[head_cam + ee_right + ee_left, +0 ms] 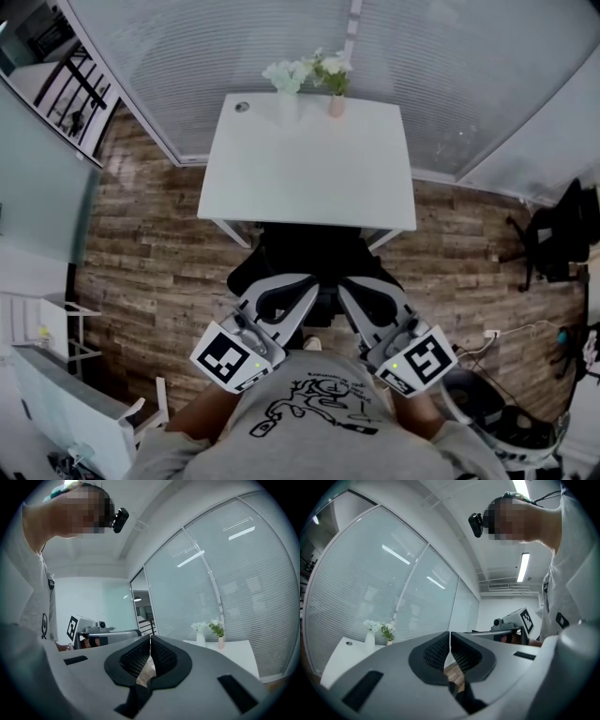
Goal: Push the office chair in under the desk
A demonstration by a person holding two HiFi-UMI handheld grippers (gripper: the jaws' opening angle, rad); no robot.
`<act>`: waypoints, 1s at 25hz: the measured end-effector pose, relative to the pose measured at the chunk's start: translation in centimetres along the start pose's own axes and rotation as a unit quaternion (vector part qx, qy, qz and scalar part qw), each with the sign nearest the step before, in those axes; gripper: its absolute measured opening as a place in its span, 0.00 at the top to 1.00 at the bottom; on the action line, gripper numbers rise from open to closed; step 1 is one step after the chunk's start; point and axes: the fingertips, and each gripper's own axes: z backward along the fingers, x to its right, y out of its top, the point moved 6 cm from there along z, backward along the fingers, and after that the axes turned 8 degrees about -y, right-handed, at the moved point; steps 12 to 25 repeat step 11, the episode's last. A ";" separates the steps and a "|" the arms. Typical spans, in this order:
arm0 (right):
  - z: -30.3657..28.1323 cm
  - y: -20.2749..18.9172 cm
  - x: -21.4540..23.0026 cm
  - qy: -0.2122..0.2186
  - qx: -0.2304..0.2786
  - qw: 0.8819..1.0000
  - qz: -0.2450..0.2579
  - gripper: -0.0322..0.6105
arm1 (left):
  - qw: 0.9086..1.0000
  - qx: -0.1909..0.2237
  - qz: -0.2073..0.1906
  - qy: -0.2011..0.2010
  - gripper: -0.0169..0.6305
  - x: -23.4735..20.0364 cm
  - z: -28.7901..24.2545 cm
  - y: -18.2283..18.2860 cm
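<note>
Office chair (309, 255) stands on the wooden floor (150, 244) at the near edge of the desk (309, 173), centred between the desk's two near legs. Its front part lies beneath the white top and its backrest is outside. Left gripper (302, 284) is clenched, tips met, nothing between them; its own view confirms this (450, 638). Right gripper (150, 641) is likewise clenched on nothing, and the head view shows it (351, 285) beside the left one, both at the backrest's upper edge. Contact with the chair cannot be confirmed from these views. Assessment: the step in hand is a two-point push with closed jaws used as blunt pushers. Recommended practice is to keep the tips level and evenly spaced either side of the backrest's midline, so the chair rolls straight and does not swivel. Force is best directed toward the desk's far edge, low enough not to tip the back. Risk: a hard stop could jolt the two vases (335, 101) at the far edge.
</note>
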 end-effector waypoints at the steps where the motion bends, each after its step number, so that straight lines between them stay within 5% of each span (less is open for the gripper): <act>1: 0.0 0.0 0.0 0.000 0.001 1.000 0.000 0.89 | 1.000 0.000 -0.002 -0.002 0.95 0.1 0.0 0.0; 25: -0.2 0.3 -0.3 0.002 0.009 1.000 0.000 0.89 | 1.000 0.003 -0.006 -0.006 0.95 0.3 0.4 0.3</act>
